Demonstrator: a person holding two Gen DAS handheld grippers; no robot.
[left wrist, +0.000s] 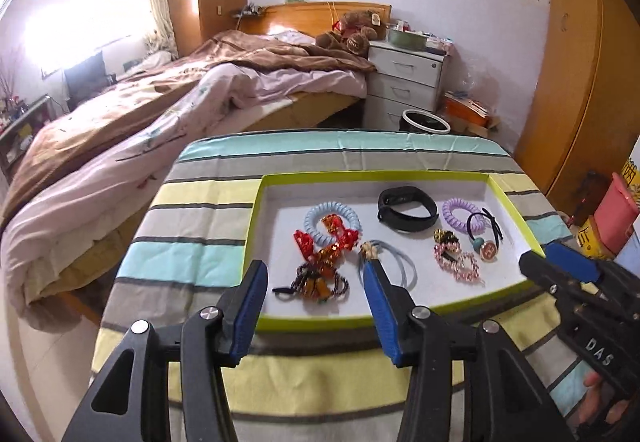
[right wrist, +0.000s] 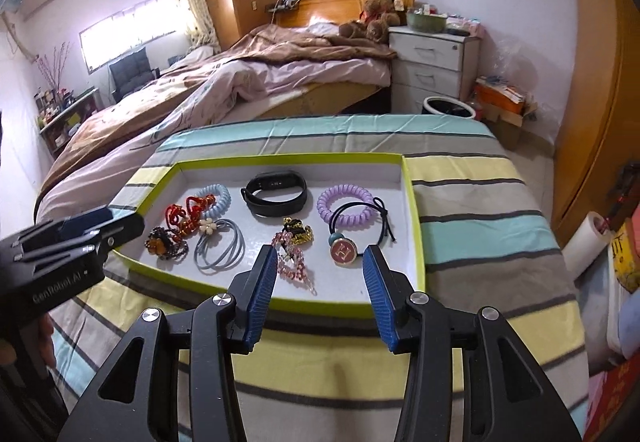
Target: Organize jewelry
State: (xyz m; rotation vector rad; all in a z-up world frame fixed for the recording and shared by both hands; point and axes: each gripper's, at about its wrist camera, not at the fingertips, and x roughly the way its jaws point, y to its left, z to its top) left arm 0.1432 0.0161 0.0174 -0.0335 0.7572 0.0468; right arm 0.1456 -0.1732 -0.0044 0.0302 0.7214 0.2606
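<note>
Now, through the left wrist camera, the left gripper (left wrist: 316, 274) hangs over the near edge of the green-rimmed tray (left wrist: 256, 217), jaws spread wide and gripping nothing; between its blue fingers (left wrist: 250, 306) sits the beaded amber hair tie (left wrist: 316, 284), with the red ornament (left wrist: 332, 238) and pale blue spiral tie (left wrist: 326, 219) at twelve o'clock from it. At two o'clock lies the black wristband (left wrist: 408, 207), and the right gripper (left wrist: 560, 266) pokes in from three o'clock over the tray's corner. Switching to the right wrist camera: the right gripper (right wrist: 320, 270) hovers low at the tray's (right wrist: 412, 209) near rim, jaws released and empty, the pink crystal clip (right wrist: 294, 266) just inside its left finger, possibly touching, though that is hard to judge. The pink H-button tie (right wrist: 343, 252) lies between the fingers, the purple spiral tie (right wrist: 346, 203) at twelve o'clock, the grey loops (right wrist: 220, 248) at ten. The left gripper (right wrist: 116, 226) enters at nine o'clock. Everything rests on the striped cloth (right wrist: 480, 201).
</note>
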